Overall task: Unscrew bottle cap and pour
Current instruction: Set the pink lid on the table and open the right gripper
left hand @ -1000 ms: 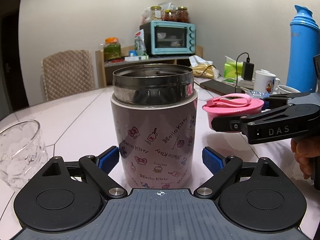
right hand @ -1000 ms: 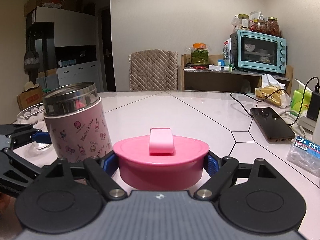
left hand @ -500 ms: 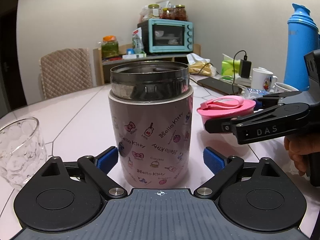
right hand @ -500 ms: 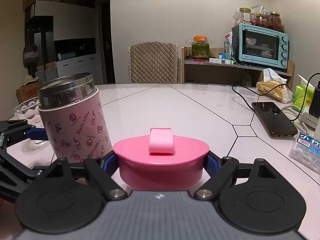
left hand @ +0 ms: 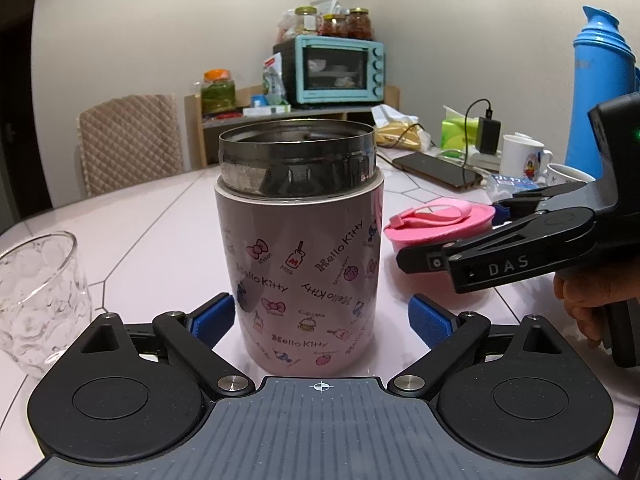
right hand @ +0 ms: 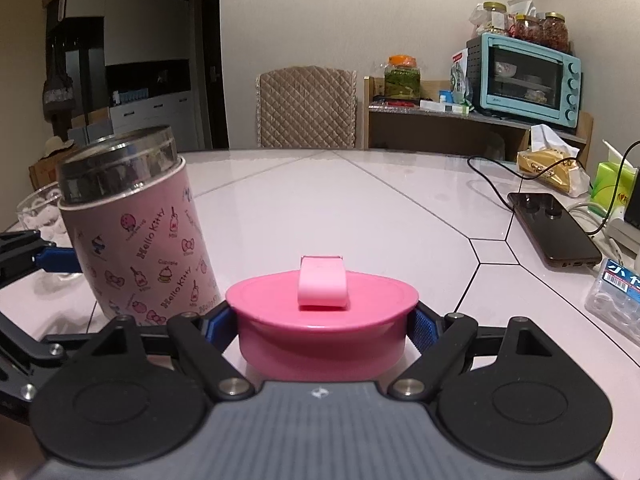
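Observation:
A pink Hello Kitty jar [left hand: 300, 248] with an uncovered steel mouth stands upright on the white table [left hand: 160, 232]. It sits between the blue pads of my left gripper [left hand: 322, 316], whose jaws are opening. A gap shows beside the right pad [left hand: 430, 320], and the left pad sits close to the jar wall. My right gripper [right hand: 322, 326] is shut on the pink cap [right hand: 272, 300], with its strap on top, low over the table to the right of the jar [right hand: 136, 232]. From the left wrist, the cap [left hand: 440, 220] shows in the right gripper [left hand: 452, 234].
A clear dimpled glass [left hand: 36, 296] stands left of the jar. A phone on a cable [right hand: 556, 228], a small plastic box [right hand: 616, 296], mugs [left hand: 524, 156] and a blue thermos [left hand: 600, 92] crowd the right side. A hand [left hand: 584, 300] holds the right gripper. A quilted chair [right hand: 306, 108] stands behind the table.
My left jaws have spread away from the jar's sides, and the jar stays standing. The right gripper keeps its hold on the pink cap and has barely shifted.

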### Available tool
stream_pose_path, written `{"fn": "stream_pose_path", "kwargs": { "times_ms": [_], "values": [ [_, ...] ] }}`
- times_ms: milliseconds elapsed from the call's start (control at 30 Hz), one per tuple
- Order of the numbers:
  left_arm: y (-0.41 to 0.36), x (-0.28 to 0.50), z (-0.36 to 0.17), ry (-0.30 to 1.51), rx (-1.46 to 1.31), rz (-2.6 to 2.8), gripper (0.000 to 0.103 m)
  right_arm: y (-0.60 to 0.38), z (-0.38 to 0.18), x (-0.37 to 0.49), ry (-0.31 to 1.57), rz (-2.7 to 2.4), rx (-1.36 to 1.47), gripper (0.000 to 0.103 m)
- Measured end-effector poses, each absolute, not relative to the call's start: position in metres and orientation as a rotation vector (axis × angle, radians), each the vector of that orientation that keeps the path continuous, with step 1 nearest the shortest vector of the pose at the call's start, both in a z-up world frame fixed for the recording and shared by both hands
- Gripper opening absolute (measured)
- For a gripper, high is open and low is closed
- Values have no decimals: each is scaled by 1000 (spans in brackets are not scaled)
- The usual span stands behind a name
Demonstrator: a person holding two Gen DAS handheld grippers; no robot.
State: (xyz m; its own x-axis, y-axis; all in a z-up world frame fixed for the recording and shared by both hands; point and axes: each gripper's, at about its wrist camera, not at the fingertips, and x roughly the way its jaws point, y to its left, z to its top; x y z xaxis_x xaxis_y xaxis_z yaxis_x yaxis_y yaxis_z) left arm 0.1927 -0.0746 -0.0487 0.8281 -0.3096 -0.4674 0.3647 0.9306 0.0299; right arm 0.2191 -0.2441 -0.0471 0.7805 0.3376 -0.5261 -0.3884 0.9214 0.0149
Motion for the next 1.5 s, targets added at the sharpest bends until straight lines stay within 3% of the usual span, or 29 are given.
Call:
{"fn": "stream_pose_path", "kwargs": {
  "times_ms": [1067,1500],
  "values": [
    [-77,195,-50,496,123,-382,99,-241,-53,226,597,385,-143,86],
    [-78,196,-50,498,122,-385,99,-242,-54,225,607,387,-152,98]
  ]
}}
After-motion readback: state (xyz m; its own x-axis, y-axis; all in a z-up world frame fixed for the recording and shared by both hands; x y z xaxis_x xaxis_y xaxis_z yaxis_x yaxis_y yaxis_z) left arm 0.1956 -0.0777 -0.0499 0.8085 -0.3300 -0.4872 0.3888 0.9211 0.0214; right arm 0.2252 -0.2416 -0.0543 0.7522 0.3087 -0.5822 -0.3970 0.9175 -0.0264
